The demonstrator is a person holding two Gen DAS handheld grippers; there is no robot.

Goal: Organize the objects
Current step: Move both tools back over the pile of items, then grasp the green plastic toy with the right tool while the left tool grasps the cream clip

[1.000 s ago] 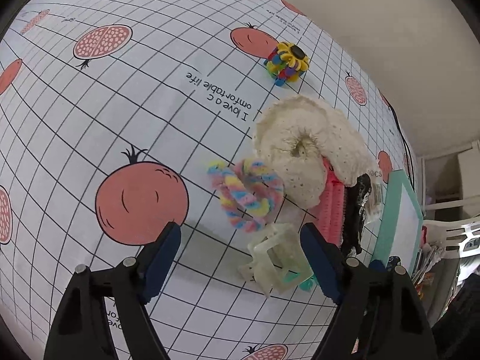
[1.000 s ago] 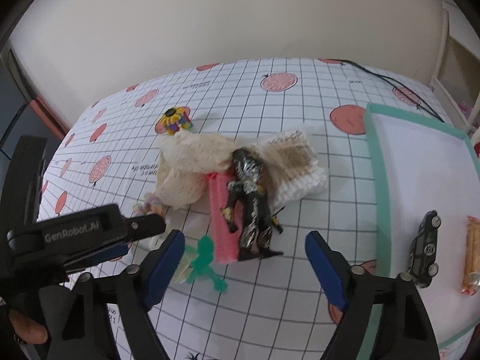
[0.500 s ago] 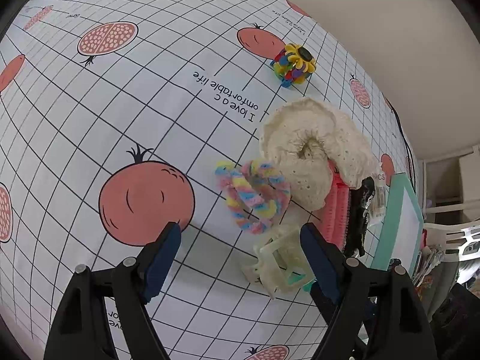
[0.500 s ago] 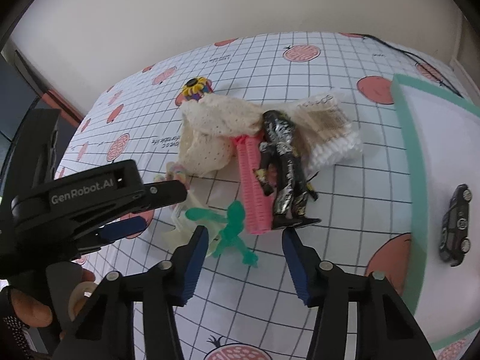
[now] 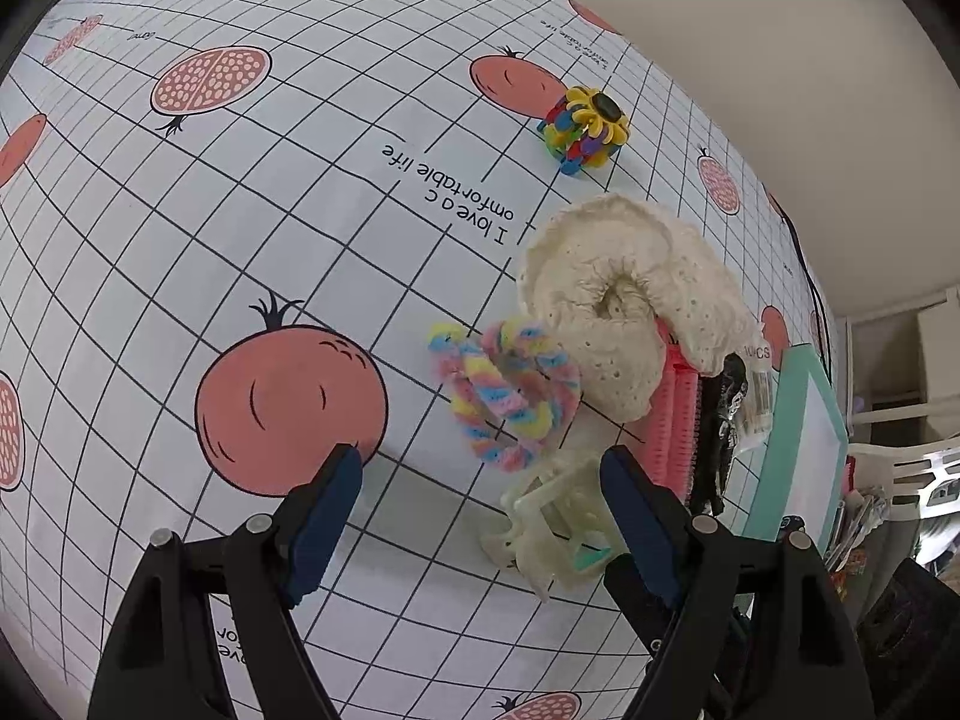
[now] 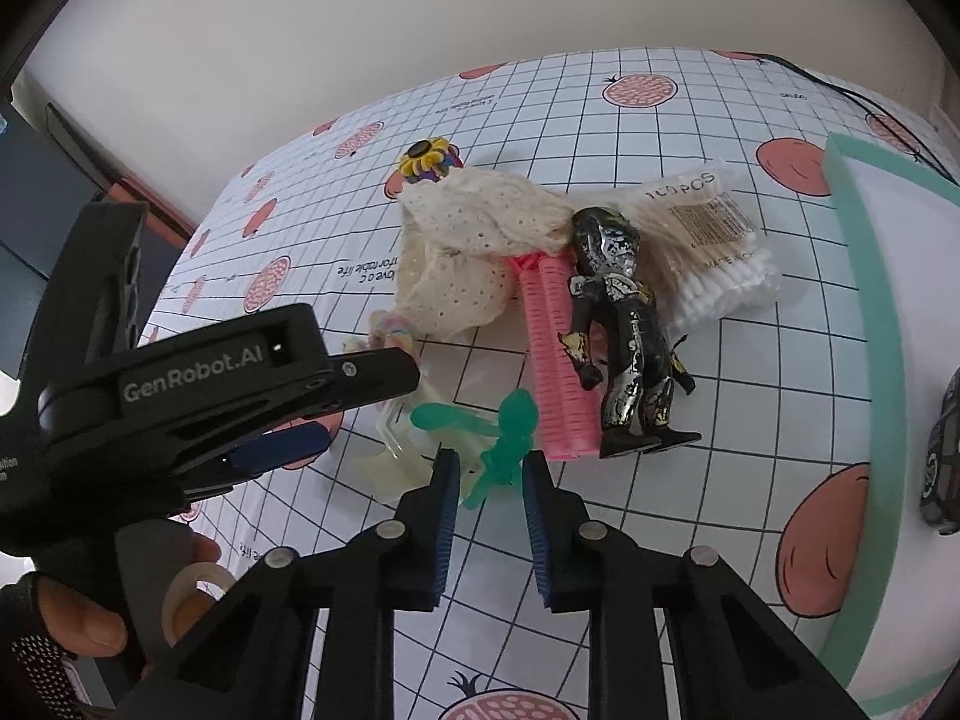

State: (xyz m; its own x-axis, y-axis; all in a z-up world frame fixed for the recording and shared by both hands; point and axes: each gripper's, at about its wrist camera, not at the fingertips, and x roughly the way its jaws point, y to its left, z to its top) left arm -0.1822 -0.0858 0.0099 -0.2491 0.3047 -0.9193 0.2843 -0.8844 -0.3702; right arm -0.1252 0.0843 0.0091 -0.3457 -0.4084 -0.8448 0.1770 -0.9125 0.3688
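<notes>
**Tongs Status at Object Pile**

Left tongs (image 5: 480, 474): jaws wide, empty, above the cream hair claw (image 5: 555, 531) on the bench (image 5: 240, 210). Right tongs (image 6: 491, 480): jaws narrow, flanking the green figure (image 6: 501, 438) without visible contact, beside the pink roller (image 6: 555, 354).

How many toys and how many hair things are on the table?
Toys: 4 (flower toy, black figure, green figure, toy car)
Hair things: 3 (rainbow scrunchie, pink roller, cream claw clip)
Total: 7
</notes>
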